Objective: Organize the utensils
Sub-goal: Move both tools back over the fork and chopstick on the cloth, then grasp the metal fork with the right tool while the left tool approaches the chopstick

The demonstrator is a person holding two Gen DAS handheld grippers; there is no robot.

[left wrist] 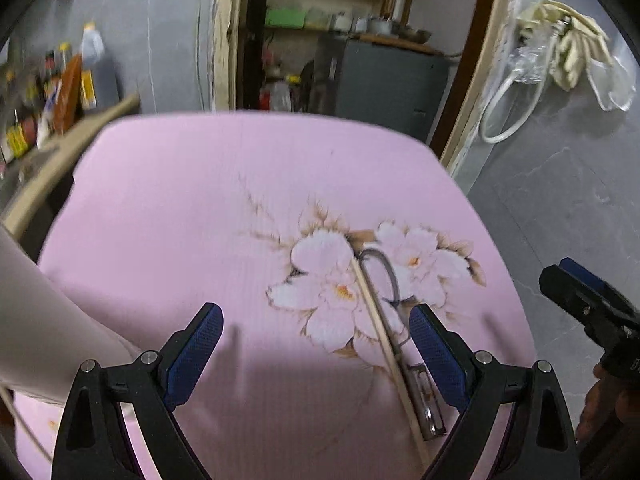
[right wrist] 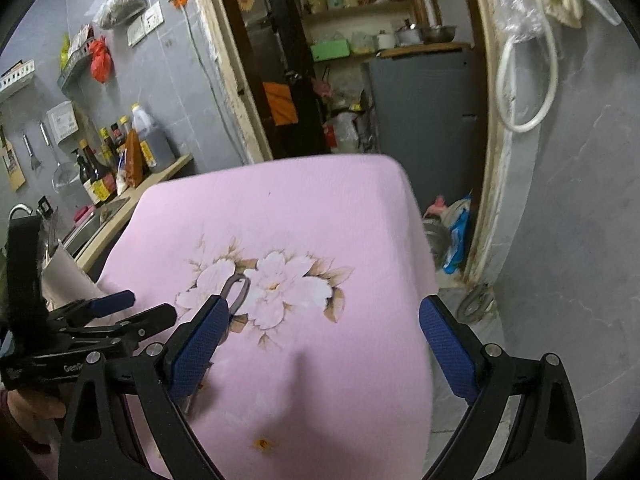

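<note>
Two hand-held grippers above a pink flowered table (left wrist: pixel 168 208). A wooden chopstick (left wrist: pixel 384 344) and a metal peeler (left wrist: pixel 394 320) lie side by side, touching or nearly so, on the flower print toward the table's right edge. Left gripper (left wrist: pixel 316 356): jaws wide apart, empty, its right finger (left wrist: pixel 434 350) just beside the peeler. Right gripper (right wrist: pixel 320 348): jaws likewise spread, holding nothing. A pale container (left wrist: pixel 36 312), probably the utensil holder, stands at the left edge. For a clean pick, centre the left jaws across one utensil only, then close squarely on its shaft.
</note>
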